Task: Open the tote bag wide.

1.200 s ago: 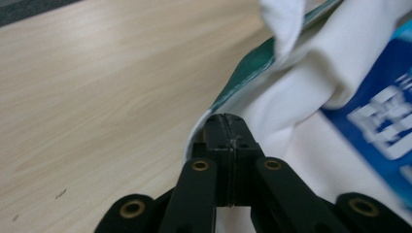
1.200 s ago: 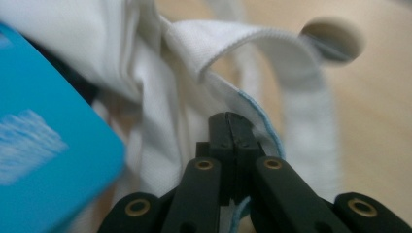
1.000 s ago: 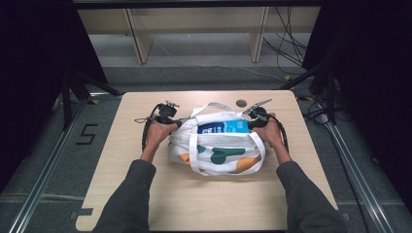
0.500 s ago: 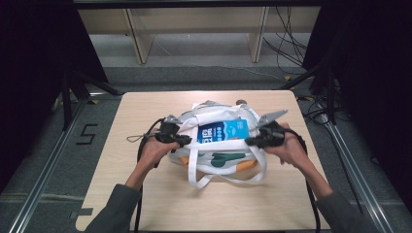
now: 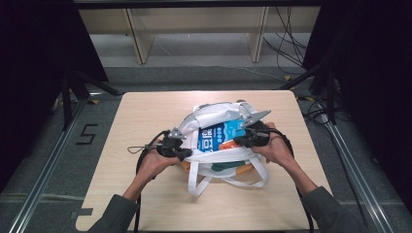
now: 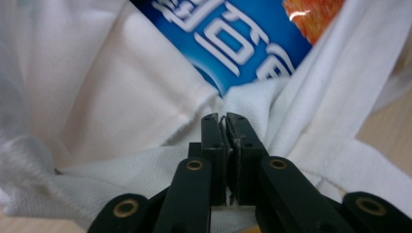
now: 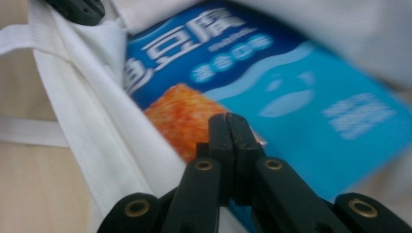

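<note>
Over the table, both hands (fingers pinched together) grip white bag [image 5: 214,116] cloth.

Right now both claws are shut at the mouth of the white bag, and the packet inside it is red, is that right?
Not quite: the packet is blue, with white lettering and an orange picture, as both gripper views show. The rest stands: the left claw and right claw are shut at the mouth of the white bag.
</note>
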### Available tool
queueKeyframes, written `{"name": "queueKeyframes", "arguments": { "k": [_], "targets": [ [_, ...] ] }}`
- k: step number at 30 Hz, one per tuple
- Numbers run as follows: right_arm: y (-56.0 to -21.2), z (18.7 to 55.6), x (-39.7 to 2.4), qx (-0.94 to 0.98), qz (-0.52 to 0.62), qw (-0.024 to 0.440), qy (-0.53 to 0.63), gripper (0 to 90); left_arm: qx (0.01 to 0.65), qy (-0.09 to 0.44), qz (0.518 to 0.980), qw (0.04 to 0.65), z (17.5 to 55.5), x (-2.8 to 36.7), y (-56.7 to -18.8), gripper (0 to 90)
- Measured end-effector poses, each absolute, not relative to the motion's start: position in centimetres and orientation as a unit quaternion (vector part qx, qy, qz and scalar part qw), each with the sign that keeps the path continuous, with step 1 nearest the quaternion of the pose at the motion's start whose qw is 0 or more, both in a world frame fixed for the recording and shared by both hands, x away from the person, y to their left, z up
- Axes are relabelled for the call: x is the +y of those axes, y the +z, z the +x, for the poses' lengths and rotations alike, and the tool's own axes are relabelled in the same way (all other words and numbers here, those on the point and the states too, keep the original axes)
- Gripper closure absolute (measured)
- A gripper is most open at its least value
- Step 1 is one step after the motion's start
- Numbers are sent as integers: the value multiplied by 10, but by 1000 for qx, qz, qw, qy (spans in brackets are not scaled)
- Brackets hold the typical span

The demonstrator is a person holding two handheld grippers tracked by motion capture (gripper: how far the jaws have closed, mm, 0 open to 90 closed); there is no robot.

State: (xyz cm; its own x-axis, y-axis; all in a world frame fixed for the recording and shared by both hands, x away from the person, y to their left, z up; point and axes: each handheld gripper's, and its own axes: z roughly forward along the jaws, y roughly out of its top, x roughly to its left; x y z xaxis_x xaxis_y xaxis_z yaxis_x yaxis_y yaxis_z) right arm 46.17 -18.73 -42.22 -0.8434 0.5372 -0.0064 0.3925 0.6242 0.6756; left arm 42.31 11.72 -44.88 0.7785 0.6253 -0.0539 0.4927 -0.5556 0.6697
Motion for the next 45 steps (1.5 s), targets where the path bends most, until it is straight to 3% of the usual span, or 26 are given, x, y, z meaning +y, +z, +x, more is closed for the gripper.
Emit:
{"name": "queueKeyframes", "arguments": {
  "k": [2,7,13,14,17,20,23,32,37,38,40,41,42,45],
  "targets": [
    [-430,456,-183,906,240,57,345,900,304,96,886,336,422,117,-442,866],
    [-441,444,-179,920,230,54,311,900,325,90,859,384,459,92,-419,821],
    [-445,428,-181,929,222,47,292,900,359,104,876,304,498,78,-431,861],
    [-453,421,-184,931,216,43,290,900,378,133,879,260,507,89,-437,877],
    [-450,420,-187,927,229,26,296,900,399,119,865,279,511,105,-439,891],
    [-436,434,-186,914,228,52,331,900,383,144,874,263,504,100,-436,870],
    [-427,439,-189,900,245,64,354,900,389,116,871,277,503,104,-436,860],
    [-410,463,-210,877,282,130,367,900,385,118,863,304,499,108,-429,821],
    [-416,464,-233,884,306,145,323,900,364,124,879,281,490,113,-437,859],
    [-422,464,-238,887,314,153,303,900,355,145,883,270,487,115,-436,883],
    [-439,463,-247,898,334,131,254,900,357,157,886,252,486,120,-431,891],
    [-447,461,-251,894,347,116,260,900,337,196,901,193,484,124,-426,890],
    [-447,460,-254,895,340,118,265,900,341,198,902,180,484,128,-426,882],
    [-435,460,-250,900,326,134,256,900,352,187,893,207,481,134,-428,865]
  ]
}}
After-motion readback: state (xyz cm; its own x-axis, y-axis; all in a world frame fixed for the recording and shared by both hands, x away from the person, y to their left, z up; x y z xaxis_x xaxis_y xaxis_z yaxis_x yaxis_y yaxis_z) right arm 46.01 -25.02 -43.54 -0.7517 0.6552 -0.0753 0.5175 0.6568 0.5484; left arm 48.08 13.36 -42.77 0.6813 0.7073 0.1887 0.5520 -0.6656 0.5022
